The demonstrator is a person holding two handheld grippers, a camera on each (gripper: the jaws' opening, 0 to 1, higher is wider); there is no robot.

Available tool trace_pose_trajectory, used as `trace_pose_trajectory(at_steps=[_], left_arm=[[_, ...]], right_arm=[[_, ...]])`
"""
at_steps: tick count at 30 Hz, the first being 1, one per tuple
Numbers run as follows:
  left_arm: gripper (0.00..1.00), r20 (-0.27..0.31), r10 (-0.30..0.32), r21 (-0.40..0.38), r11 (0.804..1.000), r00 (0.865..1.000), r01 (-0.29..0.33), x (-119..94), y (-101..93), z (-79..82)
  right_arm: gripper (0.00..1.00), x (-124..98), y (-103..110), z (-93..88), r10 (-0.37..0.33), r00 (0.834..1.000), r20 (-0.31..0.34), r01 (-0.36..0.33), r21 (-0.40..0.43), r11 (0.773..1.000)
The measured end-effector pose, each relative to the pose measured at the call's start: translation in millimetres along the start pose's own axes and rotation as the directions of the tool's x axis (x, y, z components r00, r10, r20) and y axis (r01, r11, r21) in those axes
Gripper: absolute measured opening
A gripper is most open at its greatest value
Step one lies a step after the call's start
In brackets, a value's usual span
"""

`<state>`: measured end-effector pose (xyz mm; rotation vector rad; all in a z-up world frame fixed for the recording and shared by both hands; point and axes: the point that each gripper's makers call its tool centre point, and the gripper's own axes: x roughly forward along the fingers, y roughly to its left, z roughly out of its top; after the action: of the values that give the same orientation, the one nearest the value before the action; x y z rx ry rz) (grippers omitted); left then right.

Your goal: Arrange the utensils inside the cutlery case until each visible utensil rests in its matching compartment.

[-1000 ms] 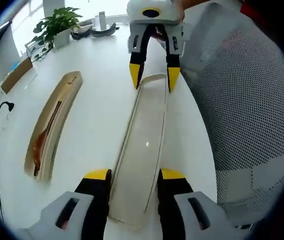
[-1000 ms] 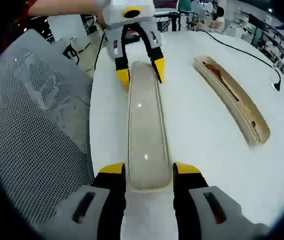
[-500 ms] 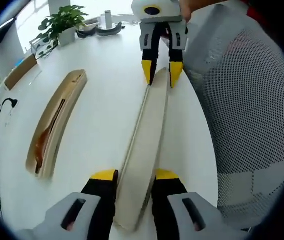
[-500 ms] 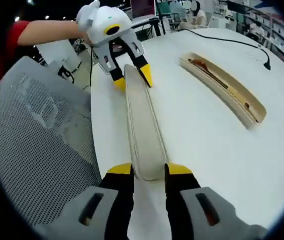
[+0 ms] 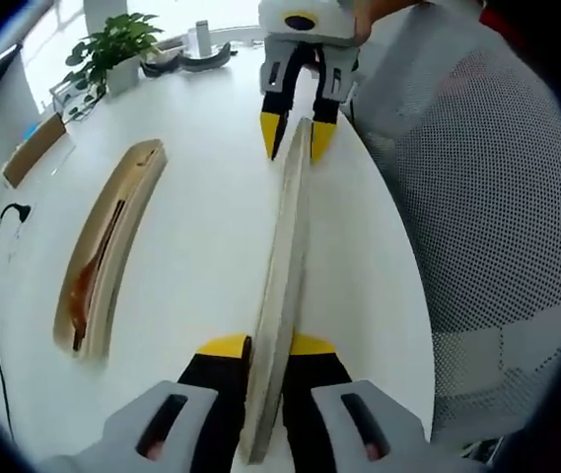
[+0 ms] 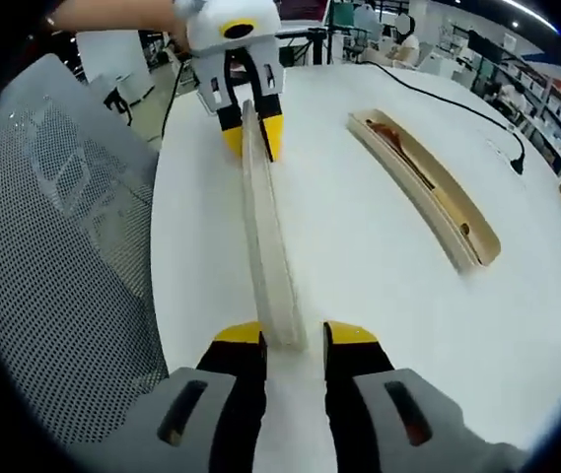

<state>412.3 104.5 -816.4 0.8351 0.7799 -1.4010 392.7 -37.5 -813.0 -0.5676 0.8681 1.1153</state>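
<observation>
While turned on edge, lid (image 5: 285, 266) runs lengthwise between both claws.

The pale translucent lid (image 5: 282, 286) of the cutlery case stands tilted on its long edge, seen nearly edge-on. The open wooden case (image 5: 107, 246) lies flat on the white bench (image 5: 201, 197), well apart from the lid. A reddish-brown utensil (image 6: 403, 153) rests inside it.

Each gripper (image 5: 257, 347) (image 6: 280, 335) has yellow-tipped black jaws on a grey-white body.
</observation>
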Motion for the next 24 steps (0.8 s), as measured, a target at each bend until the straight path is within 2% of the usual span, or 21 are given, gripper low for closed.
trace_pose_trajectory(at_steps=[1, 4, 5, 6, 8, 11, 14, 16, 17, 20, 22, 23, 24], left_arm=[[0.07, -0.002, 0.006, 0.008, 1.000, 1.000, -0.006, 0, 0.8, -0.3], [0.06, -0.001, 0.008, 0.016, 1.000, 1.000, -0.008, -1, 0.1, -0.1], [0.06, 0.000, 0.009, 0.016, 1.000, 1.000, -0.009, -1, 0.0, -0.1], [0.06, 0.002, 0.011, 0.011, 1.000, 1.000, -0.011, -1, 0.3, 0.0], [0.06, 0.006, 0.014, 0.004, 1.000, 1.000, -0.014, -1, 0.2, -0.1], [0.06, 0.021, 0.026, -0.013, 1.000, 0.999, -0.026, -2, -0.1, -0.9], [0.07, 0.046, 0.028, -0.026, 0.999, 0.999, -0.027, -2, 0.9, -1.4], [0.07, 0.074, 0.030, -0.071, 0.997, 0.997, -0.025, -2, 1.4, -0.6], [0.07, 0.098, 0.029, -0.087, 0.996, 0.995, -0.020, -2, 1.5, -1.0], [0.13, 0.108, 0.042, -0.063, 0.997, 0.993, -0.036, -3, 2.9, -3.6], [0.22, 0.109, 0.095, -0.096, 0.992, 0.990, -0.084, -4, 13.3, -2.4], [0.25, 0.107, 0.098, -0.104, 0.991, 0.989, -0.087, -4, 15.5, -3.2], [0.26, 0.108, 0.091, -0.098, 0.992, 0.990, -0.081, -4, 15.0, -3.1]], right_arm=[[0.06, 0, 0, 1.2, -0.004, 1.000, 0.003, 0.004, -0.009, 1.000], [0.09, 5, -2, -1.0, 0.002, 1.000, -0.019, -0.002, -0.010, 1.000], [0.08, 5, -2, -1.1, 0.006, 1.000, -0.018, -0.006, -0.005, 1.000], [0.06, 6, -2, -0.9, 0.023, 1.000, -0.008, -0.022, 0.023, 0.999], [0.07, 7, -6, 3.2, 0.013, 0.999, 0.029, -0.016, 0.077, 0.997], [0.07, 6, -5, 3.4, 0.035, 0.998, 0.045, -0.039, 0.077, 0.996], [0.07, 0, -5, 12.5, 0.063, 0.990, 0.125, -0.082, 0.160, 0.984], [0.07, -6, -10, 20.5, 0.055, 0.983, 0.177, -0.086, 0.168, 0.982], [0.07, -10, -5, 25.5, 0.094, 0.973, 0.211, -0.139, 0.210, 0.968], [0.06, -18, 0, 31.0, 0.144, 0.956, 0.257, -0.207, 0.239, 0.949], [0.05, -20, 2, 31.2, 0.160, 0.951, 0.263, -0.226, 0.241, 0.944], [0.05, -21, 6, 31.6, 0.184, 0.946, 0.265, -0.258, 0.277, 0.926], [0.05, -22, 10, 31.6, 0.208, 0.942, 0.265, -0.292, 0.333, 0.897]])
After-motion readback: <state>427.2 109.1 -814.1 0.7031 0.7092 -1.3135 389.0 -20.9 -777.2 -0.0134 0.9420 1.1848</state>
